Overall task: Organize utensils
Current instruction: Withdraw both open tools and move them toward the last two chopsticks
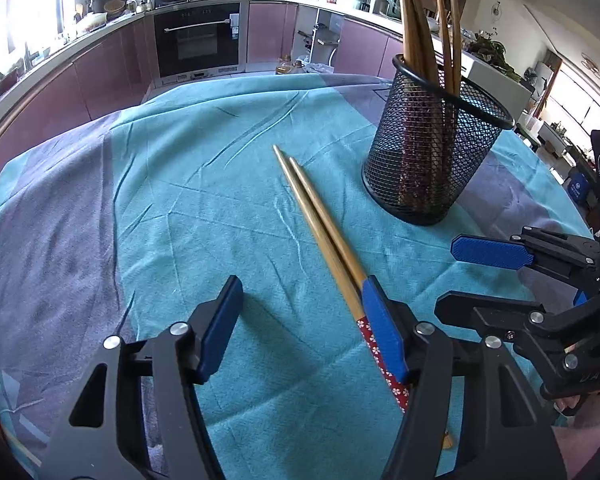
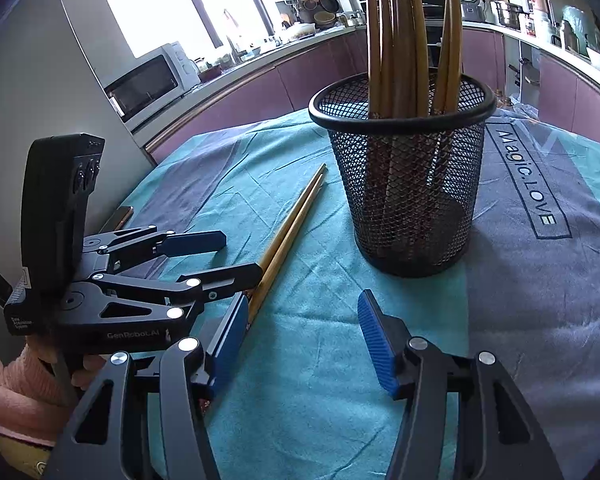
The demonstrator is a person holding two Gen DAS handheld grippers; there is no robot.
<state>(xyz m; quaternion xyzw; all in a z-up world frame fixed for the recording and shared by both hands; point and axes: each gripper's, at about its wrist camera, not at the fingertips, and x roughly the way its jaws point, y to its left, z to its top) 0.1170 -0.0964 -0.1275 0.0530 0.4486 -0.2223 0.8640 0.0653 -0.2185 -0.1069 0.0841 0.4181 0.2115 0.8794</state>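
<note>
Two wooden chopsticks (image 1: 320, 224) with red patterned handles lie side by side on the teal cloth, tips pointing away; they also show in the right wrist view (image 2: 290, 228). A black mesh holder (image 1: 432, 148) stands to their right with several chopsticks upright in it, also seen in the right wrist view (image 2: 404, 184). My left gripper (image 1: 302, 320) is open and low over the cloth, its right finger touching the chopsticks' handle end. My right gripper (image 2: 300, 336) is open and empty just in front of the holder, and shows at the right in the left wrist view (image 1: 472, 276).
The table wears a teal and grey cloth (image 1: 180, 200) printed "Magic LOVE" (image 2: 528, 180). Its edges drop off towards kitchen counters, an oven (image 1: 198, 40) and a microwave (image 2: 148, 80). A phone-like object (image 2: 118, 218) lies near the left table edge.
</note>
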